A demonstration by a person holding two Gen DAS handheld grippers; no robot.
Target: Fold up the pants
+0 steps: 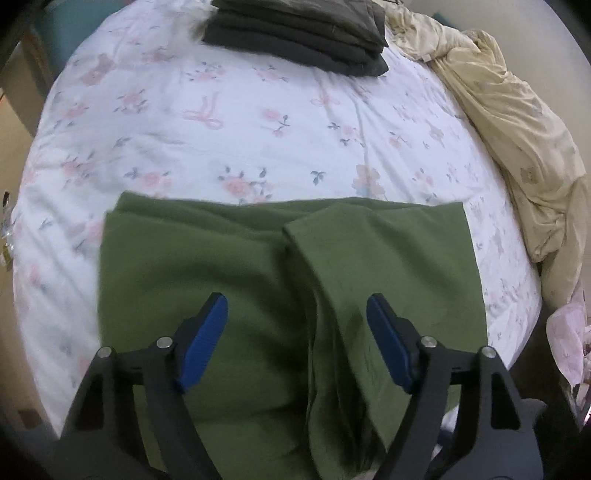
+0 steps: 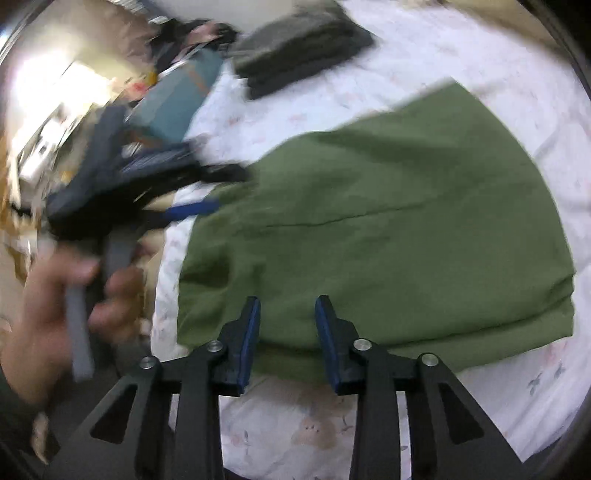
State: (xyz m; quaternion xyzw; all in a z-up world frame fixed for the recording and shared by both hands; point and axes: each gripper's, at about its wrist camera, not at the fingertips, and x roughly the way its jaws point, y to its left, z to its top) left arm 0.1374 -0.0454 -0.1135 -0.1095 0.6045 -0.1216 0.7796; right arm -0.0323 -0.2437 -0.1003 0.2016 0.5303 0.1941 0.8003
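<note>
Green cotton, the pants [image 1: 258, 280] lie on the flowered bed sheet [image 1: 229, 122], already doubled over into a broad block, with one folded flap running up the middle in my left wrist view. I have both claws over it and neither has hold of anything.

My left claw [image 1: 297, 339] stands wide apart, pads clear of the cloth, pointing steeply down over the middle of the pants; the fabric spreads ahead of it and to both sides. My right claw [image 2: 286, 339] is parted more narrowly, with nothing pinched between its pads, and sits over the near edge of the pants [image 2: 369, 229], where green gives way to sheet.

From the right view the long axis of the block runs across the frame, left to right, and the near hem lies straight under that claw. So the right claw is the nearer to an edge I can pinch; the left sits over the interior and would have to shift sideways to find its own edge. The person's hand [image 2: 55, 302] holding the left rig shows blurred at the left of that view.

A stack of dark folded clothes [image 1: 295, 33] waits at the far side of the bed, well apart.
</note>
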